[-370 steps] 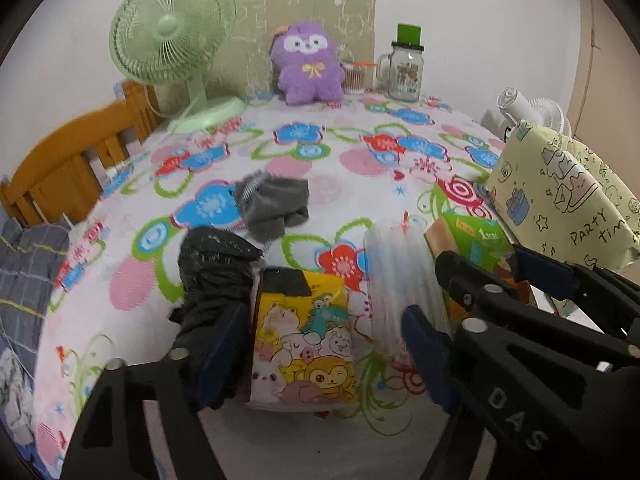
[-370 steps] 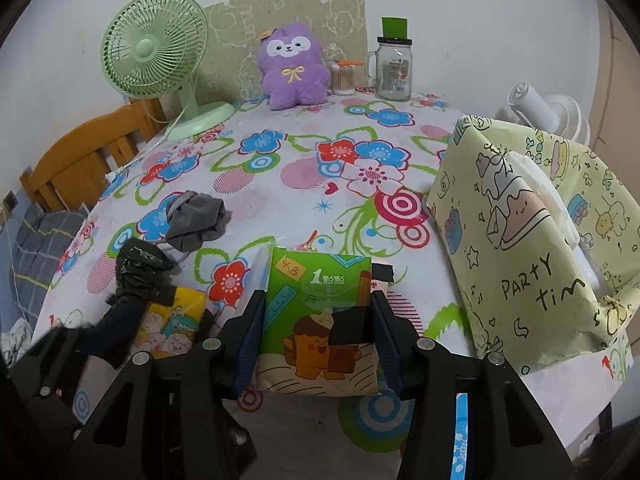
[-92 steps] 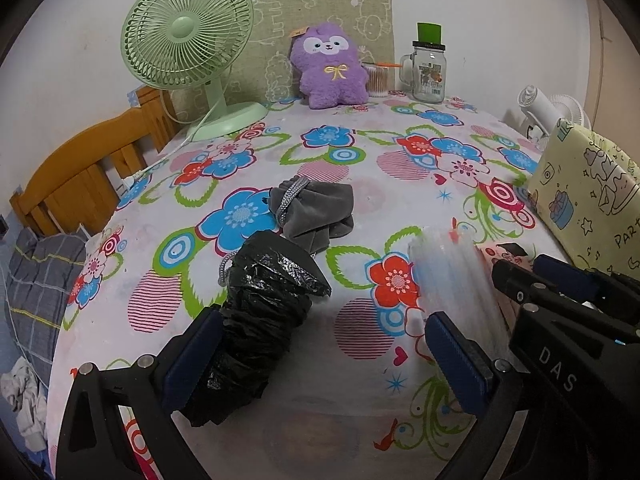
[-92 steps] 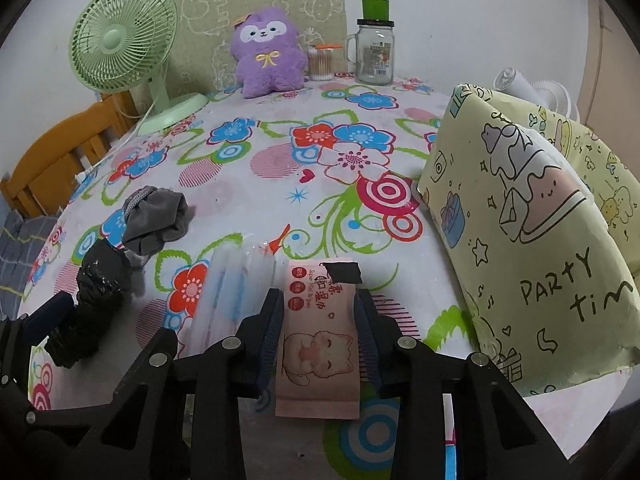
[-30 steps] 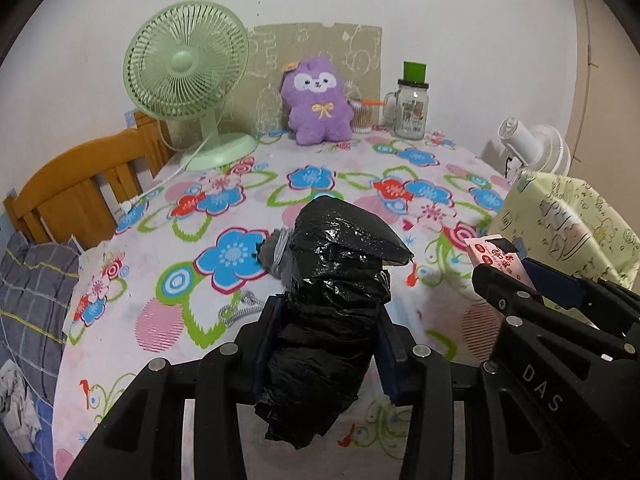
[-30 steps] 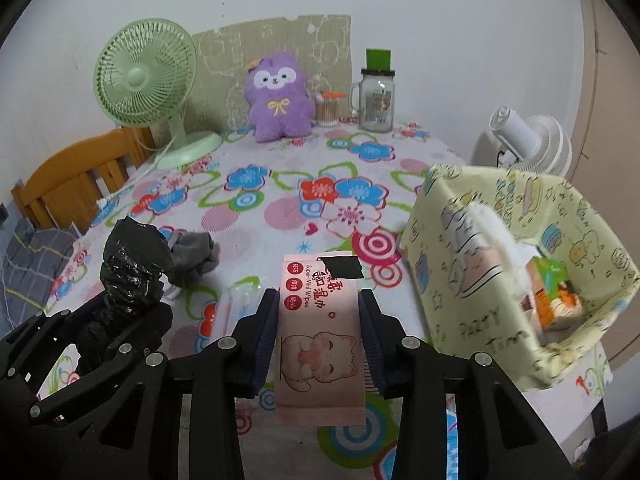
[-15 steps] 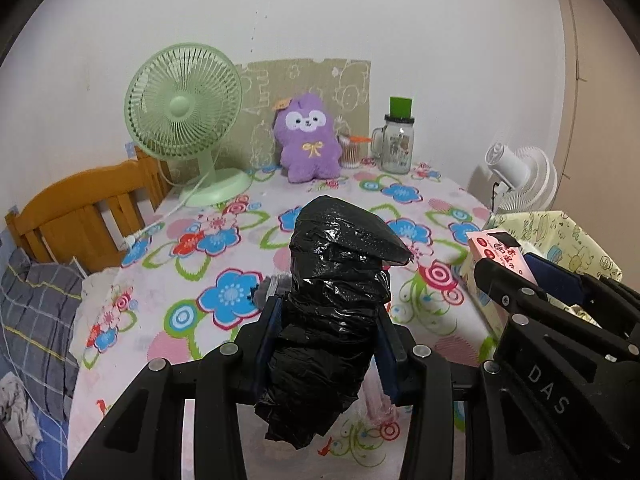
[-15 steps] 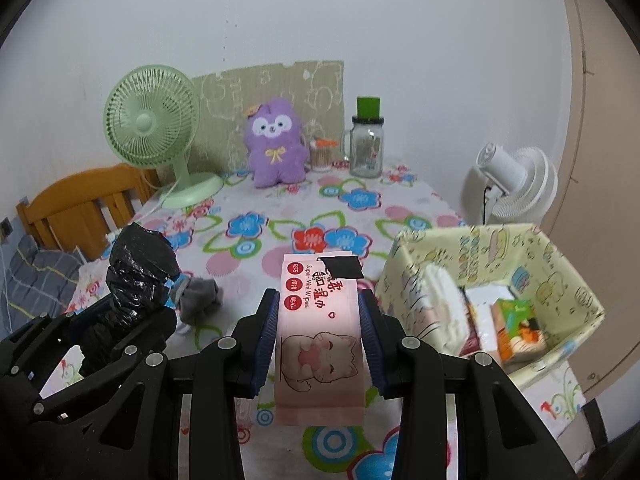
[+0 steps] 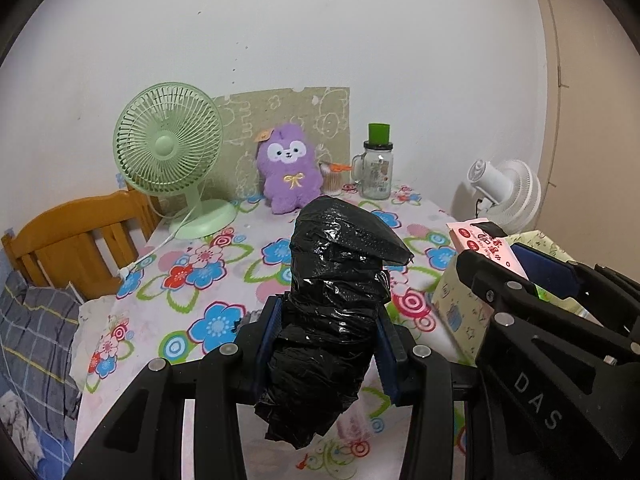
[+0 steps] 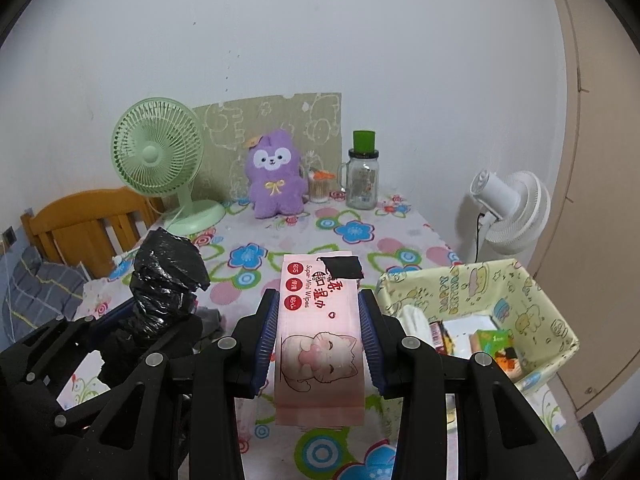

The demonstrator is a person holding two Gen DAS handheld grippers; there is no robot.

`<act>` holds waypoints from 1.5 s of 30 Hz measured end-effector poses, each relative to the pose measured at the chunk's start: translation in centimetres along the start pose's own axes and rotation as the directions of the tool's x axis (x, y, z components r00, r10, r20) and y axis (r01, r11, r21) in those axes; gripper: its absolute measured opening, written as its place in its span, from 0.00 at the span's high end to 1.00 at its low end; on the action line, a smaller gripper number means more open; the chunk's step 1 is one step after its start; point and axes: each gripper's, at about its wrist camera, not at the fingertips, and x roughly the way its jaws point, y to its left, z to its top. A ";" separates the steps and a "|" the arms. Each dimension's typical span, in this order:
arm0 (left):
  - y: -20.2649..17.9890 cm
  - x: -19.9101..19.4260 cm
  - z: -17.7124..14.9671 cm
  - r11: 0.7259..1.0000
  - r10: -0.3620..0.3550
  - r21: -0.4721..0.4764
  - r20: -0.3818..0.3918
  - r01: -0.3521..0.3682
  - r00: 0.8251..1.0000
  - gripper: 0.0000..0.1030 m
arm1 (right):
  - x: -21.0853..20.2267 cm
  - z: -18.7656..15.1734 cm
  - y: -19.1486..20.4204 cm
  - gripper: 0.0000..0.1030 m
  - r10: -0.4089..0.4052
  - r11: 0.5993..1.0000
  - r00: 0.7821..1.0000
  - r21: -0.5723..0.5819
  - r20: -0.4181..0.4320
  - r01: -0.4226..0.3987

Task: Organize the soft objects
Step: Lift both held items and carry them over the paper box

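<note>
Both tongs loaded, both raised off the counter (image 10: 360, 240).

Your left tongs (image 9: 326, 340) are clamped on one black bundle (image 9: 336, 300), pads on its lower middle, top sticking up well past the tips. It looks like crumpled plastic film wound on itself: judged light, squashy and slick. It will likely give under the pads and could slide, so hold it at the thick waist where you have it, not at the loose flap on top.

Your right tongs (image 10: 319, 338) are clamped on one pink wipes pack (image 10: 320, 336), pads on its two long edges, pack flat between them with its far end beyond the tips. Judged soft but fuller than the bundle, smooth wrapper; the sides bow a little under pressure. An edge grip across the middle should hold; squeezing harder risks buckling it.

Just right of the right tongs sits one yellow box (image 10: 532, 300), open-topped, with several soft packs inside; I can't count them exactly. I take it for where both items go.

Count beyond the tongs, far edge of counter: one plush (image 10: 276, 176), one green fan (image 10: 156, 156), one jar (image 10: 362, 176). One white fan (image 10: 508, 208) stands off the counter to the right. A grey cloth (image 10: 210, 320) shows low between the two tongs, mostly hidden.
</note>
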 end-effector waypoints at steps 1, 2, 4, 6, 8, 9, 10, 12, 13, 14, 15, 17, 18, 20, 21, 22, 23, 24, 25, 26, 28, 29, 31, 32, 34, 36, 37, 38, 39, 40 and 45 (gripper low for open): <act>-0.2 0.0 0.1 1.000 -0.005 -0.001 0.002 0.005 1.000 0.57 | -0.1 0.0 -0.1 0.59 -0.002 1.000 1.000 -0.001 0.002 0.002; -0.4 0.0 0.2 1.000 -0.010 -0.001 0.004 0.010 1.000 0.57 | -0.2 0.1 -0.3 0.59 -0.005 1.000 1.000 -0.001 0.004 0.005; -0.8 0.0 0.5 1.000 -0.017 0.002 0.007 0.017 1.000 0.57 | -0.2 0.2 -0.8 0.59 -0.010 1.000 1.000 0.003 0.007 0.010; -1.4 0.1 0.7 1.000 -0.024 0.005 0.014 0.024 1.000 0.57 | -0.3 0.3 -1.2 0.59 -0.010 1.000 1.000 0.004 0.007 0.010; -2.0 0.2 0.9 0.999 -0.035 0.009 0.015 0.035 0.999 0.57 | -0.3 0.5 -1.6 0.59 -0.016 1.000 1.000 0.003 0.006 0.016; -2.2 0.2 0.9 0.999 -0.038 0.010 0.016 0.038 0.999 0.57 | -0.4 0.6 -1.9 0.59 -0.019 1.000 1.000 0.002 0.007 0.019; -2.5 0.3 1.0 0.999 -0.044 0.012 0.017 0.044 0.999 0.57 | -0.4 0.6 -2.1 0.58 -0.023 1.000 1.000 0.001 0.007 0.023; -3.2 0.5 1.2 0.998 -0.057 0.015 0.018 0.057 0.998 0.57 | -0.4 0.8 -2.6 0.58 -0.033 0.999 0.999 0.003 0.009 0.033; -3.4 0.6 1.3 0.998 -0.061 0.016 0.019 0.061 0.998 0.57 | -0.5 0.8 -2.8 0.58 -0.037 0.999 0.999 0.005 0.010 0.037; -3.7 0.7 1.4 0.998 -0.066 0.018 0.020 0.066 0.998 0.57 | -0.5 0.8 -3.1 0.58 -0.042 0.999 0.999 0.009 0.010 0.042; -4.1 0.8 1.6 0.997 -0.073 0.020 0.021 0.072 0.997 0.57 | -0.5 0.9 -3.5 0.58 -0.045 0.999 0.999 0.013 0.010 0.045; -4.6 0.9 1.7 0.996 -0.082 0.024 0.023 0.082 0.996 0.57 | -0.5 0.9 -4.0 0.58 -0.052 0.998 0.999 0.019 0.009 0.052; -4.9 1.0 1.8 0.996 -0.086 0.027 0.024 0.085 0.996 0.57 | -0.6 0.9 -4.3 0.58 -0.057 0.998 0.998 0.022 0.009 0.057; -5.5 1.2 2.0 0.995 -0.096 0.033 0.026 0.095 0.995 0.57 | -0.6 1.0 -4.9 0.58 -0.067 0.997 0.998 0.027 0.009 0.067; -5.8 1.3 2.1 0.994 -0.102 0.035 0.026 0.101 0.994 0.57 | -0.6 1.0 -5.3 0.58 -0.072 0.997 0.997 0.030 0.009 0.072; -6.0 1.4 2.1 0.994 -0.108 0.037 0.025 0.107 0.994 0.57 | -0.6 1.0 -5.5 0.58 -0.075 0.997 0.997 0.031 0.008 0.075; -6.3 1.6 2.2 0.993 -0.114 0.039 0.024 0.113 0.993 0.57 | -0.6 1.0 -5.8 0.58 -0.080 0.996 0.997 0.033 0.007 0.080; -6.7 1.7 2.3 0.992 -0.120 0.042 0.024 0.119 0.992 0.57 | -0.6 1.0 -6.1 0.58 -0.085 0.996 0.996 0.035 0.007 0.085; -7.0 1.8 2.3 0.991 -0.125 0.044 0.024 0.124 0.992 0.57 | -0.5 1.0 -6.5 0.58 -0.091 0.995 0.996 0.037 0.007 0.091; -7.2 1.9 2.4 0.991 -0.131 0.046 0.024 0.129 0.991 0.57 | -0.5 1.0 -6.7 0.58 -0.095 0.995 0.995 0.040 0.008 0.095; -7.9 2.1 2.5 0.988 -0.147 0.050 0.022 0.146 0.989 0.57 | -0.5 1.0 -7.3 0.58 -0.105 0.993 0.994 0.048 0.008 0.105; -8.2 2.2 2.5 0.987 -0.153 0.053 0.021 0.152 0.988 0.57 | -0.5 1.0 -7.6 0.58 -0.109 0.993 0.994 0.052 0.008 0.108; -8.9 2.6 2.7 0.984 -0.168 0.060 0.016 0.167 0.986 0.57 | -0.4 1.0 -8.3 0.58 -0.121 0.991 0.993 0.059 0.006 0.120; -9.3 2.7 2.7 0.983 -0.173 0.064 0.012 0.172 0.985 0.57 | -0.4 1.0 -8.6 0.58 -0.126 0.990 0.992 0.063 0.006 0.126; -10.0 2.8 2.8 0.981 -0.184 0.072 0.012 0.183 0.983 0.57 | -0.4 0.9 -9.2 0.58 -0.136 0.988 0.991 0.072 0.003 0.135; -10.7 3.0 2.9 0.978 -0.195 0.080 0.010 0.193 0.981 0.57 | -0.4 0.9 -9.8 0.58 -0.149 0.986 0.989 0.077 0.000 0.149; -10.9 3.1 2.9 0.977 -0.200 0.082 0.008 0.199 0.980 0.57 | -0.4 0.9 -10.0 0.58 -0.156 0.985 0.988 0.079 -0.002 0.155; -11.2 3.3 2.9 0.975 -0.207 0.084 0.005 0.206 0.978 0.57 | -0.3 0.9 -10.3 0.58 -0.162 0.984 0.987 0.080 -0.004 0.161; -11.4 3.3 2.9 0.974 -0.211 0.085 0.003 0.210 0.977 0.57 | -0.3 0.9 -10.6 0.58 -0.168 0.982 0.986 0.082 -0.005 0.168; -11.6 3.4 3.0 0.973 -0.216 0.088 0.001 0.215 0.976 0.57 | -0.2 0.9 -10.8 0.58 -0.173 0.981 0.985 0.084 -0.007 0.172; -12.5 3.9 3.1 0.967 -0.236 0.099 -0.010 0.236 0.972 0.57 | 0.0 0.8 -11.8 0.58 -0.192 0.976 0.981 0.097 -0.017 0.193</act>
